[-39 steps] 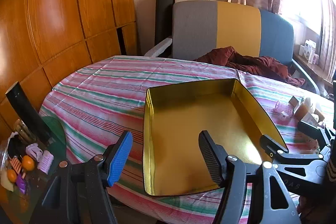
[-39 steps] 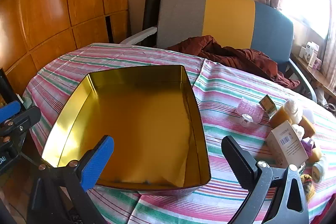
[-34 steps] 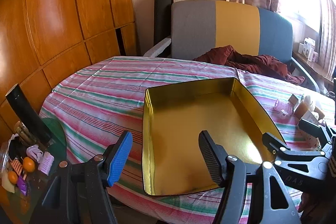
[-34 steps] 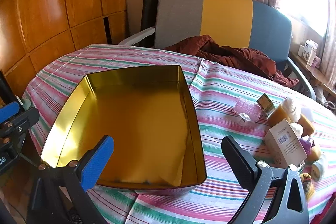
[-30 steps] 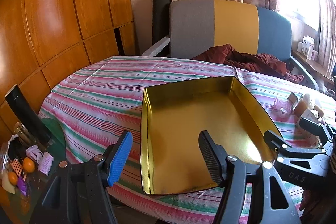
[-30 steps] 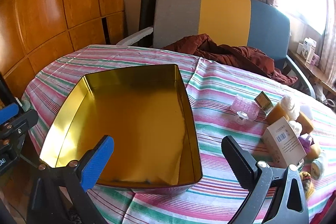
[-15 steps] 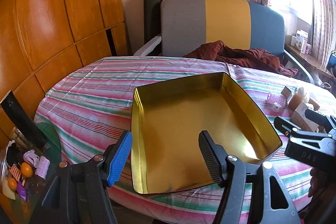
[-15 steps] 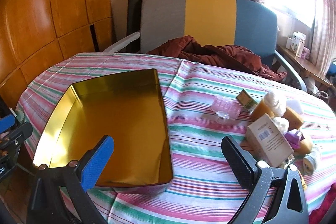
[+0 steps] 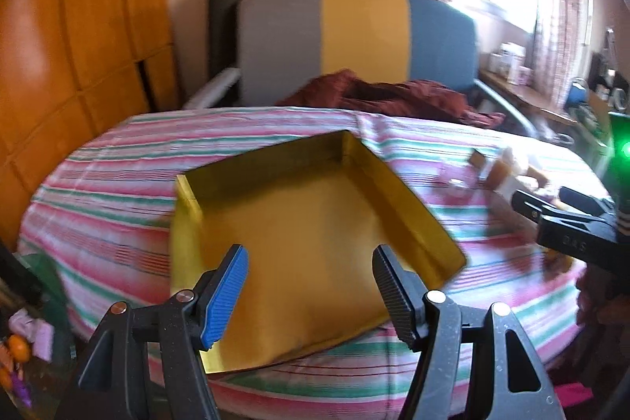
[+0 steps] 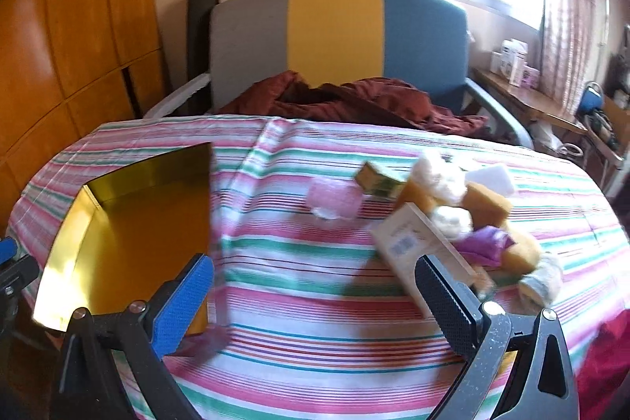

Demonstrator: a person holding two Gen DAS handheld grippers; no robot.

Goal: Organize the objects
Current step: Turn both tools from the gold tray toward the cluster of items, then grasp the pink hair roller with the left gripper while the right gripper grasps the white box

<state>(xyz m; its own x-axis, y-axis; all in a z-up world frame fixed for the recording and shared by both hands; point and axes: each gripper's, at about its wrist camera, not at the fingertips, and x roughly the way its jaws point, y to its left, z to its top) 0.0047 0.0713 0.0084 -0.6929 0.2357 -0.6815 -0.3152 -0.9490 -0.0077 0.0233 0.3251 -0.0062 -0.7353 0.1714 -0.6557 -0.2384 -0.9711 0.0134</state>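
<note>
A shallow gold tin tray (image 9: 299,223) lies with nothing in it on the striped tablecloth, seen again at the left of the right wrist view (image 10: 130,223). My left gripper (image 9: 311,286) hangs open above the tray's near edge, nothing between its fingers. My right gripper (image 10: 315,298) is open over bare cloth between the tray and a pile of small items. That pile holds a white carton (image 10: 413,243), a pink clear case (image 10: 334,199), a small green-gold box (image 10: 376,180), tan sponges (image 10: 486,203) and white puffs (image 10: 437,168). The right gripper's black body (image 9: 567,227) shows at the left view's right edge.
A grey, yellow and blue chair (image 10: 334,34) stands behind the table with a dark red cloth (image 10: 354,101) draped on its seat. Wooden panels (image 10: 71,26) line the left wall. A side shelf (image 10: 527,97) with boxes runs under the window at right. Small clutter (image 9: 23,341) sits low left.
Both views have swung to the right. The tray has slid leftward in the right wrist view and the pile of small items has come nearer its middle. Neither gripper's opening has changed.
</note>
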